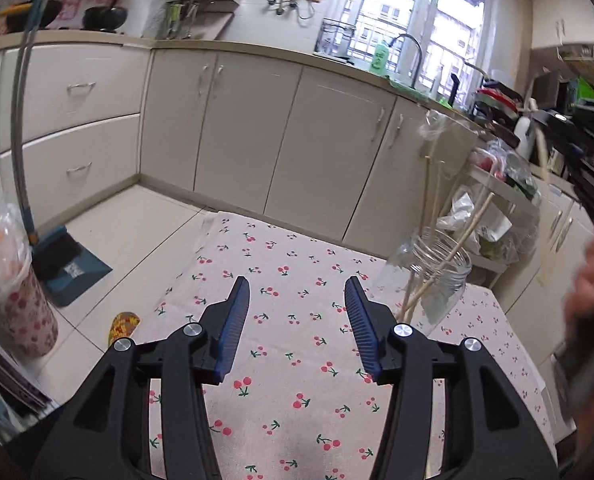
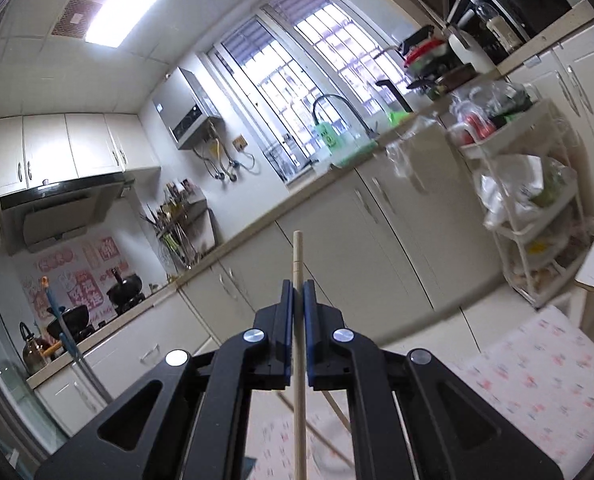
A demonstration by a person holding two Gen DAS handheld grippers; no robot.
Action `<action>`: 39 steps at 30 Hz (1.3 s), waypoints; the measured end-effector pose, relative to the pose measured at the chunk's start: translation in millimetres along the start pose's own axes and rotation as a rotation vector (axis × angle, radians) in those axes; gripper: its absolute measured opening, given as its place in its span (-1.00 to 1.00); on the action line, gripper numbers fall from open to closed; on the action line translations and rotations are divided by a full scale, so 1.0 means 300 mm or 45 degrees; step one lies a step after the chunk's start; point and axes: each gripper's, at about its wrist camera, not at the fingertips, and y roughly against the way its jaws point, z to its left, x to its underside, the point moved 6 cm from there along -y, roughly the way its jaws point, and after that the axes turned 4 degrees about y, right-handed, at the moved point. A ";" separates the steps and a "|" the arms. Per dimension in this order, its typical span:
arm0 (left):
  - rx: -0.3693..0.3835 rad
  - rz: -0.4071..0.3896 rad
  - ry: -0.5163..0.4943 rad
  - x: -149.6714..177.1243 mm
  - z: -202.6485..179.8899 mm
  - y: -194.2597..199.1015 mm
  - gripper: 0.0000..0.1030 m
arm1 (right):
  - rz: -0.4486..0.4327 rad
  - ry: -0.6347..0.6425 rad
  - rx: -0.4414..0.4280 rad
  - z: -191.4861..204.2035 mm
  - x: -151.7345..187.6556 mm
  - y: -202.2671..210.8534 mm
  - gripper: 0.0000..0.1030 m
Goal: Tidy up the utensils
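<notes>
- Right tool (image 2: pixel 298 286): jaws clenched on a chopstick (image 2: pixel 297 256). The stick runs lengthwise between the blue pads (image 2: pixel 285 316); its squared end projects past the tips and its shaft passes back under the tool body.
- Right tool points roughly level toward the kitchen cabinets (image 2: pixel 337 248). More sticks (image 2: pixel 337 404) lie blurred below it on the cloth.
- Left tool (image 1: pixel 297 292): jaws released, standing apart with nothing between them.
- Left tool points down over the table (image 1: pixel 297 400), which carries a cherry-print cloth.
- Jar (image 1: pixel 433 276): clear glass, just beside the right-hand finger (image 1: pixel 361 320) in the left wrist view, tilted, mouth up.
- Chopsticks (image 1: pixel 437 264) stand in the jar, leaning out past its rim.
- A blurred hand (image 1: pixel 593 280) shows at the right edge.
</notes>
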 end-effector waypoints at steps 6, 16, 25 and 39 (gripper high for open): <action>0.037 -0.008 0.039 0.016 0.013 -0.003 -0.08 | 0.004 0.080 0.081 -0.007 0.039 -0.166 -0.88; 0.075 0.026 0.090 0.034 0.039 -0.029 -0.04 | 0.102 0.256 0.130 -0.009 0.176 -0.225 -0.88; 0.046 0.035 0.075 0.041 0.026 -0.033 -0.01 | 0.152 0.398 0.088 0.042 0.202 -0.070 -0.45; 0.073 0.165 -0.059 0.100 -0.061 0.180 0.21 | 0.892 0.292 0.183 -0.139 0.588 0.466 -0.43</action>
